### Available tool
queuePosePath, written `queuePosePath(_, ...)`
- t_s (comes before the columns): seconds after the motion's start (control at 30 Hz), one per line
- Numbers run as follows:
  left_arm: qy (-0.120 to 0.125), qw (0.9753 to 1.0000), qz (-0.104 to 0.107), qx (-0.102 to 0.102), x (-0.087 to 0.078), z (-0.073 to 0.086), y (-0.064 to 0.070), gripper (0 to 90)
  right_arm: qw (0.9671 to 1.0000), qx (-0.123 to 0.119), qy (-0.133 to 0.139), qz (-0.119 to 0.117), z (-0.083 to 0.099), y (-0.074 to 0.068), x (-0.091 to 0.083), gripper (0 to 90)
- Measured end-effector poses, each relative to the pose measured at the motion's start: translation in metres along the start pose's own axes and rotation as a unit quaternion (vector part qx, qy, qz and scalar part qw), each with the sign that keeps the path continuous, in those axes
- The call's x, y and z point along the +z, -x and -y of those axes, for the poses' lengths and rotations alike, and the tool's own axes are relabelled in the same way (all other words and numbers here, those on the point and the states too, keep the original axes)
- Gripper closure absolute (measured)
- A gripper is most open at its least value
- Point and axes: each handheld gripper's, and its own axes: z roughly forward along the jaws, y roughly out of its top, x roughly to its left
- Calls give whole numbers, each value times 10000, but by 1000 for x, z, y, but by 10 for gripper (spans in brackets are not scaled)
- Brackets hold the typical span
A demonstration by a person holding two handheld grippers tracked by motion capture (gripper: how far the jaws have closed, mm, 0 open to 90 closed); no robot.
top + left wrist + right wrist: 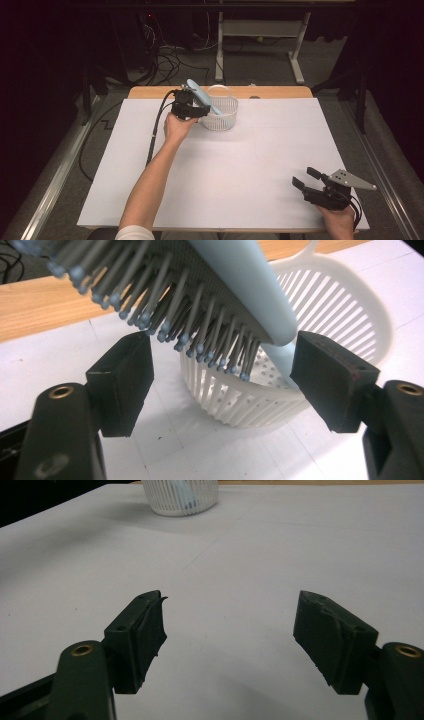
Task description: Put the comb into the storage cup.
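A: Biggest first. White sheet-covered table (225,165) with a bare wooden strip along the far edge. Near that edge stands a round white slotted plastic basket (220,114).

B: And the brush?

A: Pale blue plastic hairbrush with grey ball-tipped bristles (202,96), propped at a slant, handle end down inside the basket, bristle head sticking up out over the rim towards the left gripper (200,112).

B: Claw state?

A: Left one's released, jaws spread either side of the bristle head. Looks like the right-hand pad sits just beside the brush back, but I can't tell if it's touching. Right gripper (306,179) is spread wide too, grasping nothing, low at the near right corner, well apart from the basket.

B: Advice for the step?

A: Pull the left straight back and up, without snagging bristles or tipping the basket.
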Motion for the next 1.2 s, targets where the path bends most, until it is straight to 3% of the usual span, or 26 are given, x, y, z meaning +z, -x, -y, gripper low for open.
queuePosePath(0.3,-71,10000,-44,47,-6,1,-2,210,10000,-6,27,-6,0,0,0,288)
queuePosePath(0.77,122,9999,-40,-6,-22,7,-11,210,10000,21,7,-13,0,0,0,288)
queuePosePath(1.2,101,9999,-97,60,-33,9,-16,210,10000,28,7,-7,0,0,0,288)
